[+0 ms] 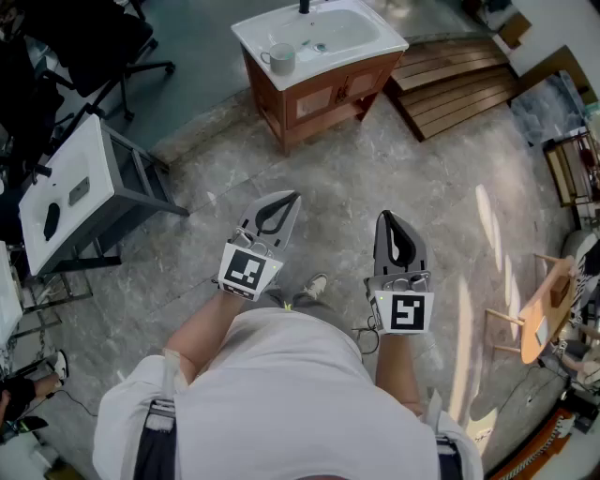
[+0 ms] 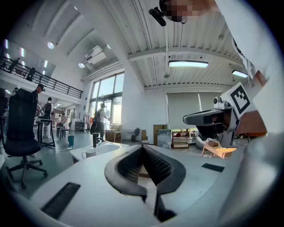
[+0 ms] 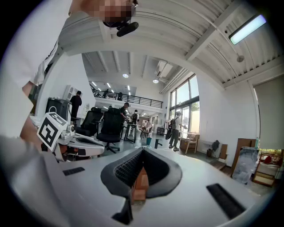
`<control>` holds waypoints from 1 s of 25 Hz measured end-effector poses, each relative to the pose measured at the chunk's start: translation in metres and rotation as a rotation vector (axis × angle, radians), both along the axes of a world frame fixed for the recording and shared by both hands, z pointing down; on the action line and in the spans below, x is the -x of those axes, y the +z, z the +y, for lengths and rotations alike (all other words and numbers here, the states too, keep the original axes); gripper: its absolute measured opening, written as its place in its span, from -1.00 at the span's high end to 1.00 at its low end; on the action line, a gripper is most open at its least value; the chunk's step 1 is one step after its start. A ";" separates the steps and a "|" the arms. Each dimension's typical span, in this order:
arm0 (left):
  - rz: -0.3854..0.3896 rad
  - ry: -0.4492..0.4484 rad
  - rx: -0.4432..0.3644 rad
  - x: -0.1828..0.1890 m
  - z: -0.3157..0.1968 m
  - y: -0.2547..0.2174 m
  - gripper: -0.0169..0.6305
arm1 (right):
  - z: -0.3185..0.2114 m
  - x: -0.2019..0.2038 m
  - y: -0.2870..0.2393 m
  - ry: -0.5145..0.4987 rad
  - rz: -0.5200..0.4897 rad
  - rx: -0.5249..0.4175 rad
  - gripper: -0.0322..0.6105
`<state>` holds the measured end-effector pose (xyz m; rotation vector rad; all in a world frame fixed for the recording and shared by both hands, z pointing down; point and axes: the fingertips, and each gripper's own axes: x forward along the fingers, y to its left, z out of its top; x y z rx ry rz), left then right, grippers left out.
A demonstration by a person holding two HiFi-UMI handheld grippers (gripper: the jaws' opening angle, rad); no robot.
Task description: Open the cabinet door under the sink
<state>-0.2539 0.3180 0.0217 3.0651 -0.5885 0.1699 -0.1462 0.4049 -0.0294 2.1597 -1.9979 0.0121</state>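
Up ahead across the stone floor [image 1: 356, 178]: sink cabinet, doors shut

Both my claws, left gripper [image 1: 289, 202] and right gripper [image 1: 388, 221], are pinched closed on nothing, well short of the cabinet door [image 1: 317, 101]. A mug [image 1: 279, 59] sits on the sink [image 1: 380, 42] rim. Slatted wood panels [image 1: 459, 89] lie just right of the cabinet, and a white-topped grey stand [image 1: 70, 183] is off to the left.

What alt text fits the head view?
Seen from above, a person holds the left gripper and right gripper, both shut and empty, aimed at a wooden sink cabinet across the floor; its doors are closed and a mug sits on the basin.
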 end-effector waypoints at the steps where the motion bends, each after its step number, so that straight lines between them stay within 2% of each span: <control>1: 0.001 -0.002 0.000 0.000 0.000 0.000 0.91 | 0.000 0.000 -0.001 -0.001 -0.001 -0.005 0.80; 7: 0.000 -0.027 -0.010 -0.005 0.009 -0.001 0.91 | 0.015 -0.006 -0.001 -0.012 -0.006 -0.019 0.80; 14: 0.011 -0.075 -0.026 -0.029 0.036 -0.005 0.91 | 0.048 -0.052 -0.003 0.000 -0.030 -0.078 0.80; 19: -0.002 -0.095 -0.011 -0.040 0.047 0.002 0.91 | 0.058 -0.071 0.006 -0.012 -0.031 -0.061 0.80; 25: -0.003 -0.105 0.029 -0.060 0.027 0.023 0.91 | 0.040 -0.092 0.023 -0.006 -0.035 -0.031 0.80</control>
